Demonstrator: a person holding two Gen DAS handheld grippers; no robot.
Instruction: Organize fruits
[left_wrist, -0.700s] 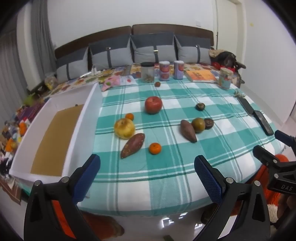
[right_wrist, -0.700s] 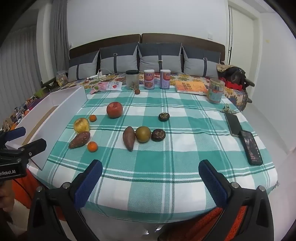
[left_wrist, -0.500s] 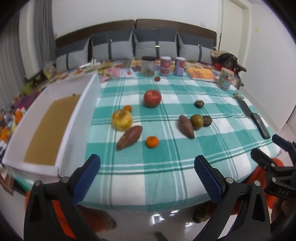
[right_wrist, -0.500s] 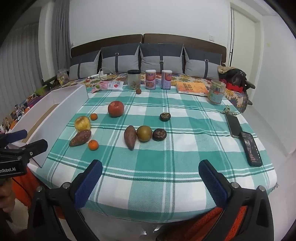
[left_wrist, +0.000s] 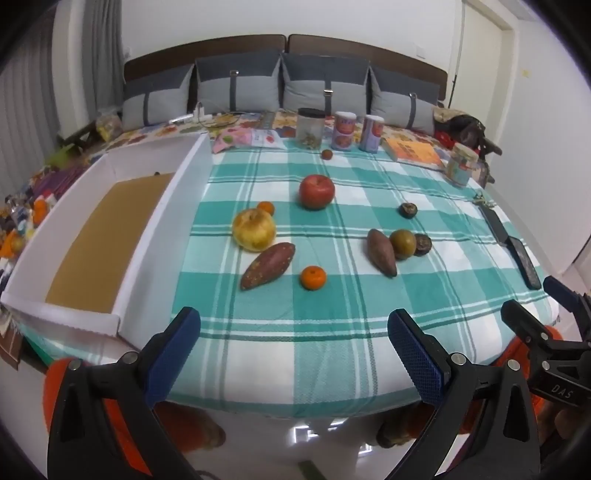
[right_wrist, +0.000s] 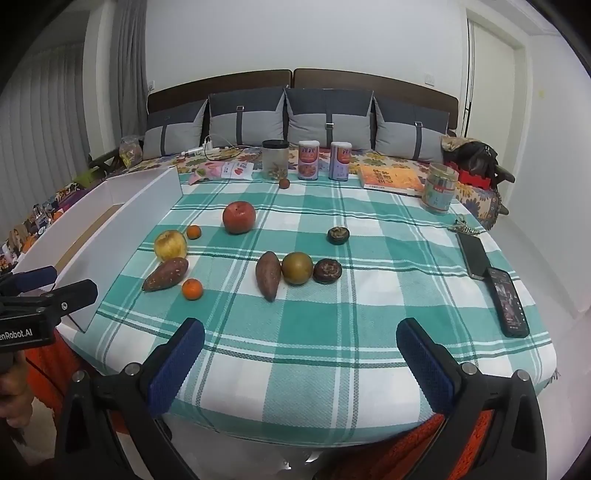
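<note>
On the green checked tablecloth (left_wrist: 295, 325) lie a red apple (left_wrist: 316, 191), a yellow apple (left_wrist: 254, 229), two small oranges (left_wrist: 313, 277) (left_wrist: 265, 207), two sweet potatoes (left_wrist: 268, 265) (left_wrist: 382, 252), a green-brown fruit (left_wrist: 403, 243) and two dark round fruits (left_wrist: 422, 244) (left_wrist: 408, 210). A white box (left_wrist: 162, 221) with a brown floor stands at the left. My left gripper (left_wrist: 293, 343) is open and empty at the table's near edge. My right gripper (right_wrist: 300, 350) is open and empty, right of the left one.
At the far edge stand a glass jar (left_wrist: 310, 127), two cans (left_wrist: 344, 130) (left_wrist: 372, 133), a book (left_wrist: 412, 151) and a clear jar (left_wrist: 460, 164). Two phones (left_wrist: 494, 224) (left_wrist: 524, 261) lie at the right edge. A small fruit (left_wrist: 326, 154) lies near the cans.
Both grippers have risen and tilted a little, so the table sits lower in view. The fruits have not moved. Both grippers stay open.
</note>
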